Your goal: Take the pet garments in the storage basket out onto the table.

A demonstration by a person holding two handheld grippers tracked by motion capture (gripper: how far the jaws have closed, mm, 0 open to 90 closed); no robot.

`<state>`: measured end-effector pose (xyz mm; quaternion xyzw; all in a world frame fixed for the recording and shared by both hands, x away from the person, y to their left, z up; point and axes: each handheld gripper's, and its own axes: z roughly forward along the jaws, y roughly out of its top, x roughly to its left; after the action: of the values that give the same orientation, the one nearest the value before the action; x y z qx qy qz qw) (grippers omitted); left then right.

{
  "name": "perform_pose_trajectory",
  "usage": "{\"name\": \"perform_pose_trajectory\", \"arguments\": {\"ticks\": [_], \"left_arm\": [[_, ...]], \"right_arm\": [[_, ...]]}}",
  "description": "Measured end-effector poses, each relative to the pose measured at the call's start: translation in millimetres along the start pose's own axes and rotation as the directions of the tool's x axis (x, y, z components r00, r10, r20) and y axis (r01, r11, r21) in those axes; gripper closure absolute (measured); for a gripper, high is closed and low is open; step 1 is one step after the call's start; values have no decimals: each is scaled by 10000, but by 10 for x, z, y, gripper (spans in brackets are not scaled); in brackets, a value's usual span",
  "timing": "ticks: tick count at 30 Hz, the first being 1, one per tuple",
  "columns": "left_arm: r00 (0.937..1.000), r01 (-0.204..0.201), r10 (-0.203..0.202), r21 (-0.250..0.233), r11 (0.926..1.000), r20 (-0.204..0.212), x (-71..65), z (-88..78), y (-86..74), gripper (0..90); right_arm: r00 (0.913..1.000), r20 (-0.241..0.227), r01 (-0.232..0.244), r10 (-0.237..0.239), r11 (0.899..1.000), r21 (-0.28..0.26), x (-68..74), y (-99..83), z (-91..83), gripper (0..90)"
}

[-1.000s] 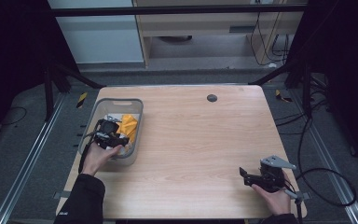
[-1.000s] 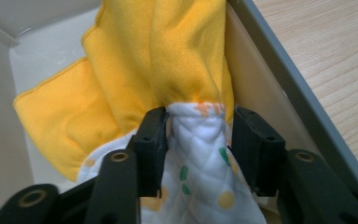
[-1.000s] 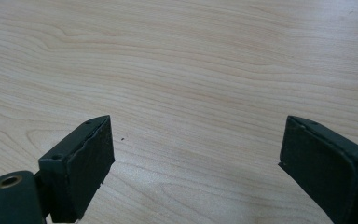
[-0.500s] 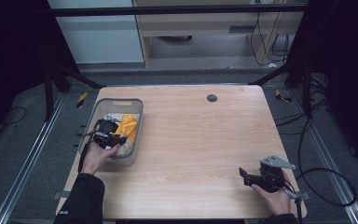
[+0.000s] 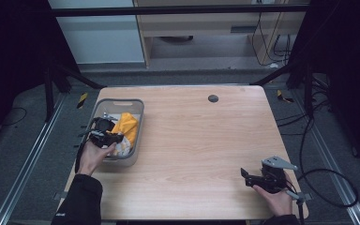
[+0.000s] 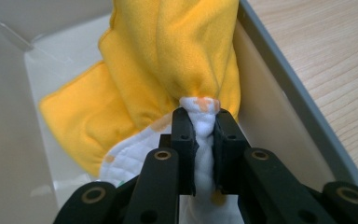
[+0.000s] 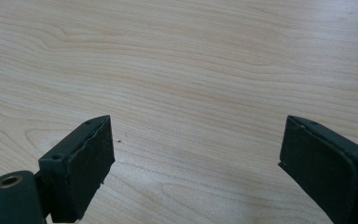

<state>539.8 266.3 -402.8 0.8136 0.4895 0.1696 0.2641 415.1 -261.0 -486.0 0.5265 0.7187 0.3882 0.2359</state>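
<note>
Pale wood table (image 5: pixel 192 150) under dim light, dark floor and cables all around. Near right: right gripper (image 5: pixel 247 177) low over bare wood, well apart from everything else; jaws wide and released in its own view (image 7: pixel 193 158), nothing between them, only wood grain.

Near left: left gripper (image 5: pixel 115 137) reaching into grey bin (image 5: pixel 136 115) at the left side of the table. Jaws just closing over the last moment, from partly open a second ago to clenched now. In the left gripper view (image 6: pixel 200 135), a white fold of the cloth squeezed tightly between the two black pads, so: grasping yellow cloth (image 6: pixel 168 60) at its bunched edge. Hand itself almost in the same place as before.

Farther: rest of yellow cloth (image 5: pixel 125 126) lying inside the bin, draped up against the right wall (image 6: pixel 303 107), white quilted underside with orange spots visible near the jaws. Small dark round hole (image 5: pixel 213 98) at the far middle of the table. Beyond the table: pale cabinet front and shelf.

Meaning for the work, as a judgement: grip now secured, pick-up step probably finished. Next likely a lift out of the bin. Possible risk: a thin pinch of fabric, maybe slipping out when the whole cloth hangs.
</note>
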Motion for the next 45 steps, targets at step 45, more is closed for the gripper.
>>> {"name": "perform_pose_trajectory", "arguments": {"ticks": [45], "left_arm": [[9951, -982, 987, -1641, 9816, -50, -122, -863, 166, 811]], "right_arm": [[9999, 85, 54, -53, 10000, -64, -7, 1, -3, 98]]}}
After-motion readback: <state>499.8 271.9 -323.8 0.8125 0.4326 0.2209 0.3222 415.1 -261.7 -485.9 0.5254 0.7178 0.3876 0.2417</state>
